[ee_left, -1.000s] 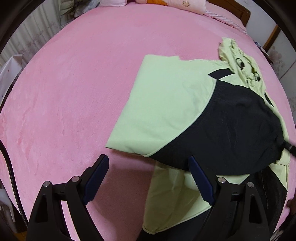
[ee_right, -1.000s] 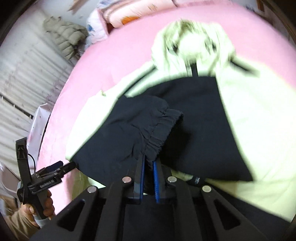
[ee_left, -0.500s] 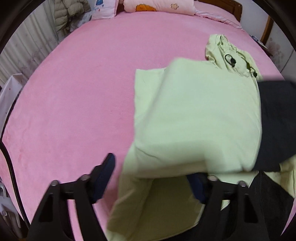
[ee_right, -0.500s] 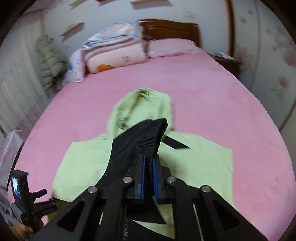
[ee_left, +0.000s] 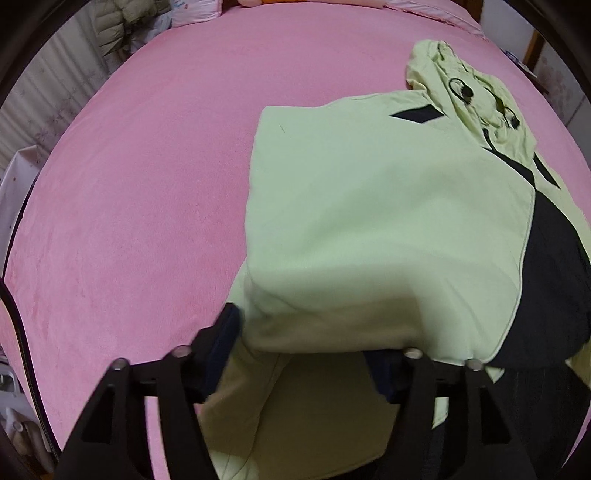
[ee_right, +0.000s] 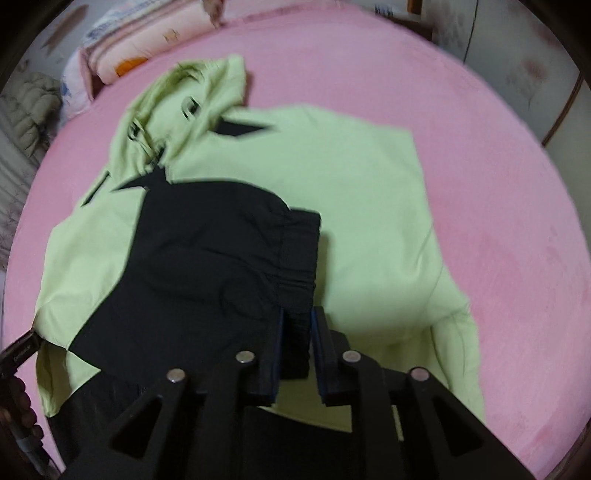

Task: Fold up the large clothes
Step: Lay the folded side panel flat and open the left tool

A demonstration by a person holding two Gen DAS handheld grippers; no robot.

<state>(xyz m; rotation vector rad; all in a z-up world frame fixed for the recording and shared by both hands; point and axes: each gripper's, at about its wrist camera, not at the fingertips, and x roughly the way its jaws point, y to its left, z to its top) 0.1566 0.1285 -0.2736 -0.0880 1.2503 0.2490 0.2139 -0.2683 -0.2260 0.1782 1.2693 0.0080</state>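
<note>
A light green and black hooded jacket [ee_left: 369, 221] lies on the pink bed [ee_left: 147, 184], hood [ee_left: 461, 85] toward the pillows. In the left wrist view my left gripper [ee_left: 306, 350] is open, its fingers wide apart at the near folded edge, the green fabric draped over the gap. In the right wrist view my right gripper [ee_right: 295, 332] is shut on the black elastic sleeve cuff [ee_right: 295, 251] and holds the black sleeve [ee_right: 192, 258] across the jacket's green body [ee_right: 351, 192]. The hood [ee_right: 184, 103] lies beyond.
Folded quilts and pillows [ee_right: 140, 48] are stacked at the head of the bed. A padded coat [ee_left: 125, 18] hangs at the left by the wall. A white rack [ee_left: 14, 177] stands beside the bed's left edge. Pink bed surface surrounds the jacket.
My right gripper carried the black sleeve up and over to the jacket's middle. The left sleeve panel flipped so green now faces up. My left gripper moved in under the folded edge.
</note>
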